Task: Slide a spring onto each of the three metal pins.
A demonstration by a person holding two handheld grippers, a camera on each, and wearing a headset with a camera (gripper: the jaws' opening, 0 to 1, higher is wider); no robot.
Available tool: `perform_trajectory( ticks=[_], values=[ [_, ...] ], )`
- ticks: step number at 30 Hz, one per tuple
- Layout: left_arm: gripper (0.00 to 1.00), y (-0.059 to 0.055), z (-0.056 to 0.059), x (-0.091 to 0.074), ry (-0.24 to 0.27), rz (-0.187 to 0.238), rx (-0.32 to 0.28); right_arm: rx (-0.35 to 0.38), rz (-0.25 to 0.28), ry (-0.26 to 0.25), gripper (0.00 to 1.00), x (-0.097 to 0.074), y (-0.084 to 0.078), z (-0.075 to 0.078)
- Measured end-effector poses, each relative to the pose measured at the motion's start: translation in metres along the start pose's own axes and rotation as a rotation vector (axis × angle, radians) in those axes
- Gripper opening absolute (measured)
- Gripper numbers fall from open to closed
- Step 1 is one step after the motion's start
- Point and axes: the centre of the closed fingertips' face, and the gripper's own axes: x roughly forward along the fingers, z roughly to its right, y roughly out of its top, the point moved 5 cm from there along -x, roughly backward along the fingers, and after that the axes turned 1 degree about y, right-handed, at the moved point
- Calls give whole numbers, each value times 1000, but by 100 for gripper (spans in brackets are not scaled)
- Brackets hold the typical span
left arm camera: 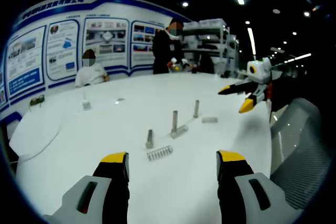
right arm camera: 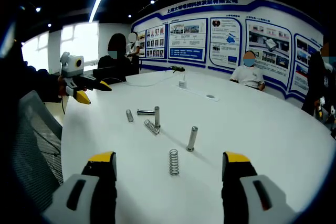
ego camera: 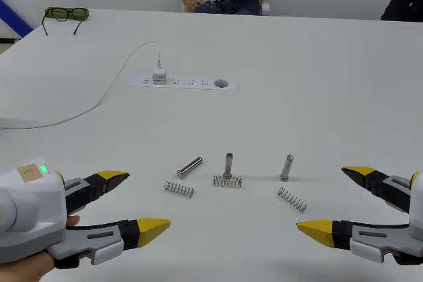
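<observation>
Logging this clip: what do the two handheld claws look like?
Both the left claw and the right claw have pale grey-white housings with black prongs ending in pointed yellow tips. The left one carries a tan sticker and a lit green light on top.

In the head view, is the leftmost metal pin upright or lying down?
Lying down: the leftmost pin rests on its side, flat on the table.
</observation>
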Motion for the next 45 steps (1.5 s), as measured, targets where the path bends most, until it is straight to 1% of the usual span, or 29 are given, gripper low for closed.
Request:
perform_trajectory(
  ticks=[16, 24, 32, 38, 45],
  values=[
    [64, 15, -12, 11, -16, -20, 40, 10, 3, -12, 84, -3, 2, 0],
    [61, 23, -20, 15, -8, -28, 51, 8, 3, -14, 84, -4, 4, -1],
    [58, 32, -25, 24, -5, -47, 68, 10, 10, -17, 84, -5, 6, -2],
    [56, 36, -27, 31, -11, -60, 73, 13, 8, -12, 84, -5, 5, -2],
    [52, 37, -35, 39, -8, -94, 86, 13, 3, -5, 84, -4, 2, -2]
  ],
)
